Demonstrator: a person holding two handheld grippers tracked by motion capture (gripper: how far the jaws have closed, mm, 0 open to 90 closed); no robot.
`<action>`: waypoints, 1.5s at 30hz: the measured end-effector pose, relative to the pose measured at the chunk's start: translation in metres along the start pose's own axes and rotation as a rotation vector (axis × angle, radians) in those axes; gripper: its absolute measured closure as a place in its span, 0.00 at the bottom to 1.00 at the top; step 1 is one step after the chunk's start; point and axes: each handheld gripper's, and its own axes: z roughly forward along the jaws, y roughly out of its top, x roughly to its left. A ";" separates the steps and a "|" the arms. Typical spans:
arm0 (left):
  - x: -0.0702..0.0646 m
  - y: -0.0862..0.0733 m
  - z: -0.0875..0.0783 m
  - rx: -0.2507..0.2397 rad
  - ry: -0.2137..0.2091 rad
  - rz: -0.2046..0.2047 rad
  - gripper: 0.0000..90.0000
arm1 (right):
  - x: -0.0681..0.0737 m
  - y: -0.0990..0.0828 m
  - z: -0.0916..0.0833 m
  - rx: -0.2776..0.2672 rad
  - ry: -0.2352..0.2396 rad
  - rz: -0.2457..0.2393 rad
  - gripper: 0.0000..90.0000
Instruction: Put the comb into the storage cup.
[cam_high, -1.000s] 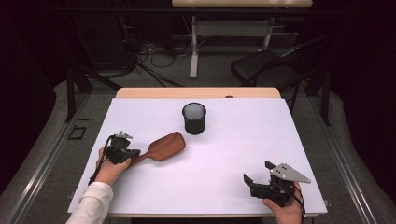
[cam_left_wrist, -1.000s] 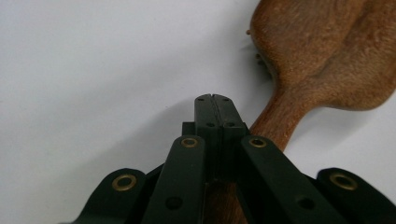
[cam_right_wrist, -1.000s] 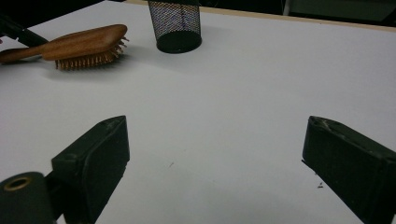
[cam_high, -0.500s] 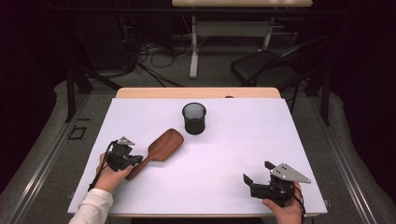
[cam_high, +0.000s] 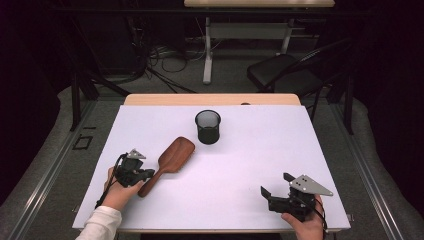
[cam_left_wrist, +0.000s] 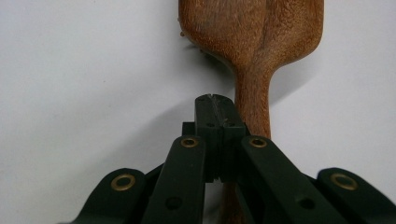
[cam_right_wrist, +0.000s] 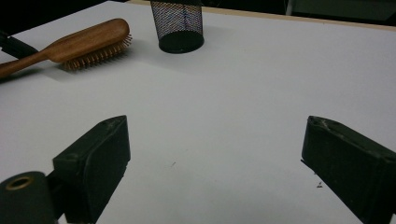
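Wooden hairbrush (cam_left_wrist: 252, 51) handle just beside left gripper (cam_left_wrist: 215, 100) | jaws pressed together, empty | right gripper (cam_right_wrist: 215, 154) jaws wide

The left gripper (cam_high: 146, 174) sits low at the near left, held in the left hand (cam_high: 117, 192), and its two black jaws are pressed tight together. The right gripper (cam_high: 275, 187) rests at the near right in the right hand (cam_high: 306, 223), its jaws spread wide apart.
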 end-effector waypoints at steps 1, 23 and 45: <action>0.000 0.000 0.000 -0.001 0.000 0.000 1.00 | 0.000 0.000 0.000 0.000 0.000 0.000 0.08; -0.005 0.000 -0.001 0.001 0.006 0.017 1.00 | -0.001 0.000 0.000 0.001 -0.002 0.004 0.08; 0.002 0.001 -0.014 -0.059 0.021 0.002 0.92 | -0.001 0.000 -0.001 0.000 -0.005 -0.003 0.09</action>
